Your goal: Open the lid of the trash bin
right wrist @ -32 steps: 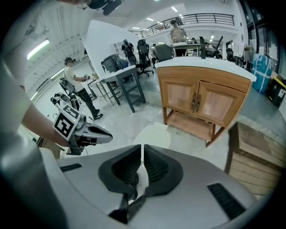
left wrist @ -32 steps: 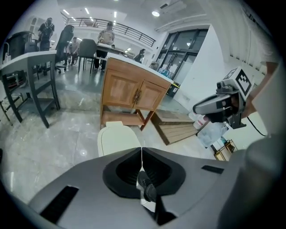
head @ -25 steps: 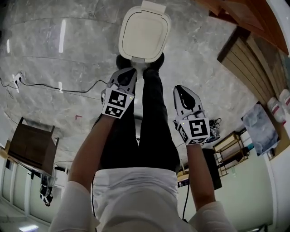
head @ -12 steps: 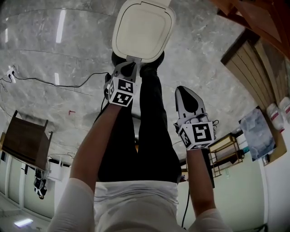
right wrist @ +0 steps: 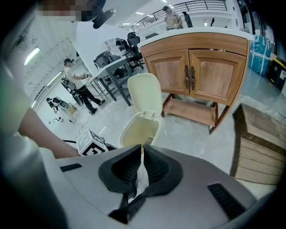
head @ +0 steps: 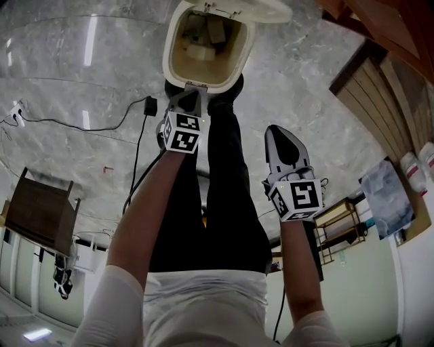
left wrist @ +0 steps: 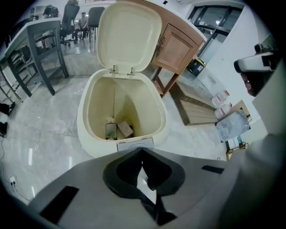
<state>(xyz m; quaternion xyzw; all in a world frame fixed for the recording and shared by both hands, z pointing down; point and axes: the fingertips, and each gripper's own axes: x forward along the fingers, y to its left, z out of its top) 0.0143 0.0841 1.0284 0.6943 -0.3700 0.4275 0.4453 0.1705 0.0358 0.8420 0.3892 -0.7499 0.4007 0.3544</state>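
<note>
Top centre, the bin (head: 169,57) stands with lid (head: 264,9) raised. Our left gripper (head: 192,93), jaws pressed together, sits at its front button (left wrist: 135,144); we should press squarely, without sliding. Right gripper (head: 278,132), also closed, hangs idle.

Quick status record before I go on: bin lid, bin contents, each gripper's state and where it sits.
lid: open, standing up on its rear hinge
trash bin: cream; some litter at the bottom
left gripper: shut, empty, tips at the bin's front panel; contact unclear
right gripper: shut, empty, held back, apart from the bin
</note>
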